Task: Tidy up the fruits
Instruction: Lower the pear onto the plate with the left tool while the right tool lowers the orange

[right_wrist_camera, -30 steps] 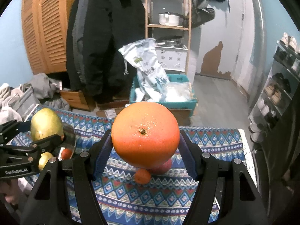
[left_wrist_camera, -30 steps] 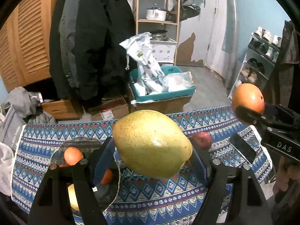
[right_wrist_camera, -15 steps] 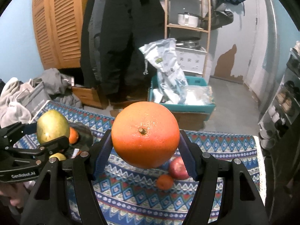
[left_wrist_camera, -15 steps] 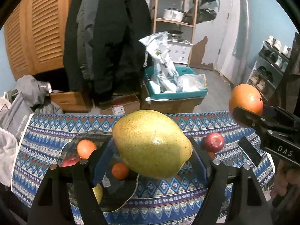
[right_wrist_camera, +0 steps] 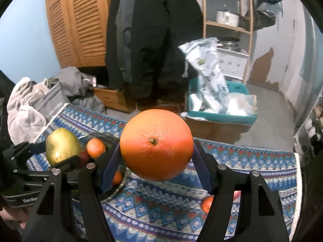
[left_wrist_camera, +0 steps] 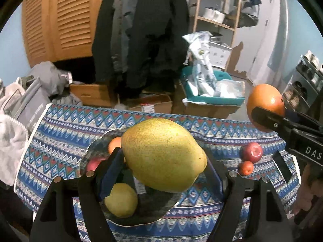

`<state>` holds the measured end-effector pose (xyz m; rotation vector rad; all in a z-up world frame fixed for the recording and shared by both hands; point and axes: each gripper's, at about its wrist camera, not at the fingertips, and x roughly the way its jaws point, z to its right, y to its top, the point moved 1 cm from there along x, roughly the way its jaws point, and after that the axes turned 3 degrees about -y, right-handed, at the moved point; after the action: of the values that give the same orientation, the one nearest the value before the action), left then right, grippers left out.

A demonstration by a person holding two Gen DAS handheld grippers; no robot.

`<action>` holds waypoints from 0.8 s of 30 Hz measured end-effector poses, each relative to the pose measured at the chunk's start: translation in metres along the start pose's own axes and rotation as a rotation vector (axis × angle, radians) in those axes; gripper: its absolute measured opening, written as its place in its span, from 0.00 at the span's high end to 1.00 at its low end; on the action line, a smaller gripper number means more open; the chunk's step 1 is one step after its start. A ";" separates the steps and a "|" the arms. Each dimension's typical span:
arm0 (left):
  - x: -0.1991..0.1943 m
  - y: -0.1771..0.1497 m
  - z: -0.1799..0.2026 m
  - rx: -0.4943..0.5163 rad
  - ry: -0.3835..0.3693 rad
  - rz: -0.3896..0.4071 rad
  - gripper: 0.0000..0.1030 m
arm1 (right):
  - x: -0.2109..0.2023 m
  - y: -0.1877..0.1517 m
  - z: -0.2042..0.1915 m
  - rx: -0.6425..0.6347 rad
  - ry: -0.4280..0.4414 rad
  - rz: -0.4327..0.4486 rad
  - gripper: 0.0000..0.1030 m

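My left gripper [left_wrist_camera: 163, 165] is shut on a large yellow-green pear [left_wrist_camera: 163, 155] and holds it above a dark plate [left_wrist_camera: 97, 147]. The plate holds a lemon [left_wrist_camera: 121, 200], an orange [left_wrist_camera: 114, 144] and a red fruit [left_wrist_camera: 92, 164]. My right gripper [right_wrist_camera: 156, 167] is shut on a big orange grapefruit [right_wrist_camera: 156, 147], held in the air to the right of the plate; it also shows in the left wrist view [left_wrist_camera: 265, 102]. A red apple [left_wrist_camera: 252, 152] and a small tangerine [left_wrist_camera: 245, 167] lie on the patterned tablecloth [left_wrist_camera: 60, 129] at the right.
Beyond the table's far edge stand hanging coats [left_wrist_camera: 141, 30], cardboard boxes, a teal bin [left_wrist_camera: 214, 98] with bags and a wooden shelf [left_wrist_camera: 216, 20]. A pile of grey clothes [left_wrist_camera: 30, 92] lies off the table's left end. A shoe rack [left_wrist_camera: 306, 74] stands at the right.
Both grippers have moved left with their fruits. The plate has come under the pear, and the apple and tangerine have slid to the right in both views.
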<state>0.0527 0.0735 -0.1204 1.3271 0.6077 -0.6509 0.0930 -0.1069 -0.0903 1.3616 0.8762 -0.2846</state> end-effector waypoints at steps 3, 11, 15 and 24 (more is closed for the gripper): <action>0.004 -0.002 -0.015 -0.021 0.020 -0.010 0.24 | 0.014 0.003 -0.013 -0.002 0.028 -0.021 0.33; 0.016 -0.009 -0.047 -0.064 0.062 -0.033 0.24 | 0.042 0.006 -0.046 -0.029 0.073 -0.061 0.33; 0.027 -0.014 -0.061 -0.087 0.079 -0.058 0.24 | 0.057 0.004 -0.062 -0.052 0.091 -0.088 0.33; 0.047 -0.025 -0.082 -0.132 0.090 -0.122 0.24 | 0.098 -0.012 -0.080 -0.080 0.111 -0.184 0.33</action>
<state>0.0639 0.1480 -0.1828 1.2071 0.7964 -0.6417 0.1198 -0.0067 -0.1627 1.2338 1.0974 -0.3137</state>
